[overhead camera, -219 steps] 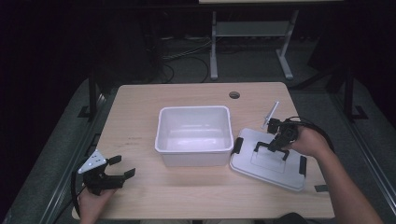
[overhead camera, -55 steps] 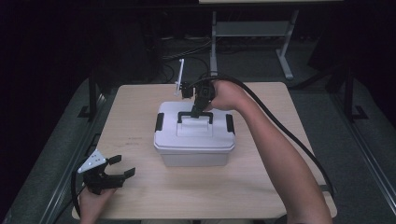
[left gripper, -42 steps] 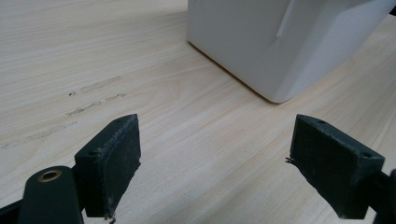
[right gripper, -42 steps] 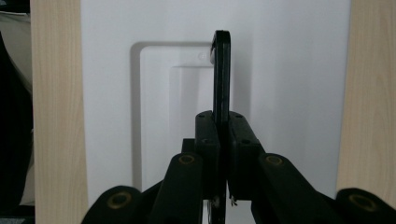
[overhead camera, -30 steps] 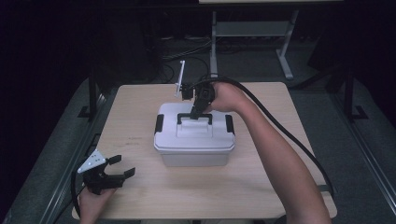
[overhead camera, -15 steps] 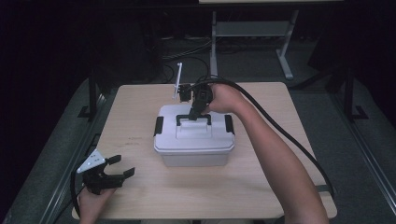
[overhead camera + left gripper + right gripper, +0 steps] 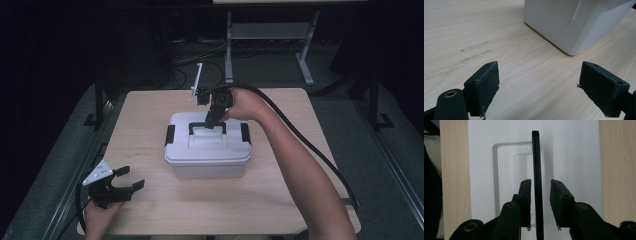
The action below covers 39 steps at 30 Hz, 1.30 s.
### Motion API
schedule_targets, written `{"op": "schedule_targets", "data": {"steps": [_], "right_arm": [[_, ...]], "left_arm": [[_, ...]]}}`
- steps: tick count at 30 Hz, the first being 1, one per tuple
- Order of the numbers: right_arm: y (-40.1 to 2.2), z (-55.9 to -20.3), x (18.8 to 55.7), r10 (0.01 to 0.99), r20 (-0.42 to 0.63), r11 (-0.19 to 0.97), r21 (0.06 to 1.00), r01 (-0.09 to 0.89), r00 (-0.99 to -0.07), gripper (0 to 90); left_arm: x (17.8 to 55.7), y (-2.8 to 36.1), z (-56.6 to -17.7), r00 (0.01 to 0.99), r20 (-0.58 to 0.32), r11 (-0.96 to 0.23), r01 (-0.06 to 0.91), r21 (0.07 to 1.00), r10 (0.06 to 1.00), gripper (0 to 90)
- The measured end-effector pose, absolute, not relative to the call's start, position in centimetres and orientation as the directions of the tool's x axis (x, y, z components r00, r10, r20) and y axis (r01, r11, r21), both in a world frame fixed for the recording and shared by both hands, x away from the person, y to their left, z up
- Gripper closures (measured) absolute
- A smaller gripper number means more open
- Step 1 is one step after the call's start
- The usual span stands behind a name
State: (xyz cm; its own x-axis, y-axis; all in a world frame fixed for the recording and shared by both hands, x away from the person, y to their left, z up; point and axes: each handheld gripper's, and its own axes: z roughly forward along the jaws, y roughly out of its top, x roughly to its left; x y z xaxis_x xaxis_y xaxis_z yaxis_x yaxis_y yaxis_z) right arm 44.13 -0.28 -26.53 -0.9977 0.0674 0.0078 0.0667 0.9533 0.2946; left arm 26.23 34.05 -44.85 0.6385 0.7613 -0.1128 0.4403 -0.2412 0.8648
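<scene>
Since earliest frame: lid (image 7: 208,142) moved from desk (image 7: 150,120) beside box (image 7: 207,167) onto box; right hand-held gripper (image 7: 214,119) went with it. Right hand-held gripper jaws just been opening: black handle (image 7: 537,182) stands upright between pads, slight gap each side, grip released. Box with lid directly below right hand-held gripper. Left hand-held gripper (image 7: 539,92) rests on desk, jaws wide apart, nothing between; box corner ahead of it, apart.

A white lidded box (image 7: 207,150) sits mid-table, its lid on, black handle (image 7: 206,126) standing upright.
</scene>
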Motion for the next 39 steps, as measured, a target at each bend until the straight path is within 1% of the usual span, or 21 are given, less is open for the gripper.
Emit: {"op": "schedule_targets", "data": {"steps": [6, 21, 39], "right_arm": [[-1.0, -26.0, 44.0, 0.075, -0.004, 0.948, 0.311, 0.07, -0.997, 66.7], [-3.6, -25.5, 43.5, 0.125, -0.004, 0.931, 0.345, 0.117, -0.992, 59.2], [-6.8, -25.3, 42.8, 0.18, -0.013, 0.916, 0.366, 0.162, -0.984, 53.1]], "left_arm": [[26.2, 34.0, -44.9, 0.638, -0.114, -0.241, 0.442, 0.864, 0.761, 15.5], [26.3, 33.8, -44.9, 0.64, -0.112, -0.245, 0.442, 0.863, 0.76, 15.5], [26.4, 33.7, -44.9, 0.642, -0.105, -0.256, 0.444, 0.859, 0.76, 15.5]]}}
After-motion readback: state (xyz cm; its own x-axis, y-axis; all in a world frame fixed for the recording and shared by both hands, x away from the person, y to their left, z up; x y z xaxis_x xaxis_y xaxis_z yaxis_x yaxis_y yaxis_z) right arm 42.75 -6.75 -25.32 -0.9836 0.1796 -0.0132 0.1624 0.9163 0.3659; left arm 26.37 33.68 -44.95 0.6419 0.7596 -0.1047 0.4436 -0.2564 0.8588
